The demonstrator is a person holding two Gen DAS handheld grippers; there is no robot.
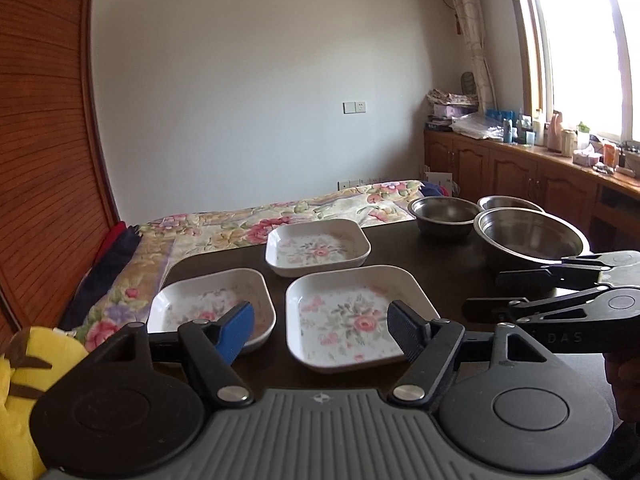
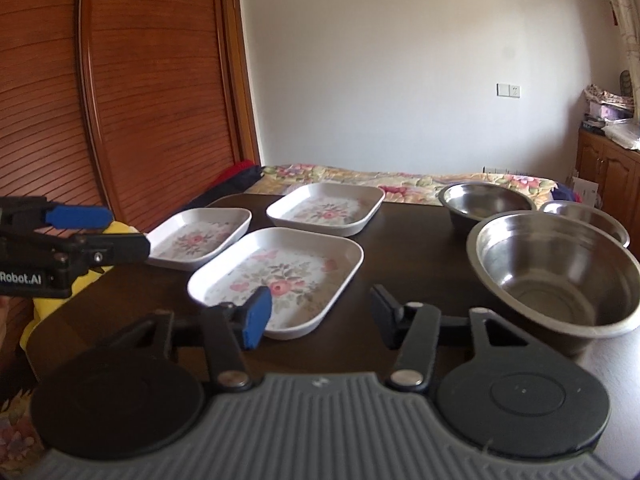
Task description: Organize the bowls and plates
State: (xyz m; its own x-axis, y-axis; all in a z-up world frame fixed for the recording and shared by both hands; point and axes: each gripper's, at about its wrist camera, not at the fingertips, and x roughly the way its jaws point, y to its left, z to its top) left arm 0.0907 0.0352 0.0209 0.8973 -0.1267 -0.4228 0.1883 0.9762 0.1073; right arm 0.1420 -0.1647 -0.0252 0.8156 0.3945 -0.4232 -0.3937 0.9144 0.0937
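1. Hovering over the near edge of the dark table (image 2: pixel 404 248), I hold my left gripper (image 1: pixel 320 330) with jaws spread wide and nothing between them; my right gripper (image 2: pixel 318 312) is likewise spread and empty.
2. Nearest lies a large floral plate (image 2: pixel 280 276), just past my right gripper's blue pad, probably the handiest first pick.
3. Left of it sits a smaller floral plate (image 2: pixel 200 238); farther back, a third plate (image 2: pixel 326 208). All three lie flat and apart, none stacked.
4. On the right, a large steel bowl (image 2: pixel 556 272) stands near, with two smaller steel bowls (image 2: pixel 486 200) (image 2: pixel 588 216) behind it, upright and close together; I judge nesting them follows.
5. Writing: "Robot.AI" shows on the left gripper's body in the right view; "DAS" on the right gripper's body in the left view.
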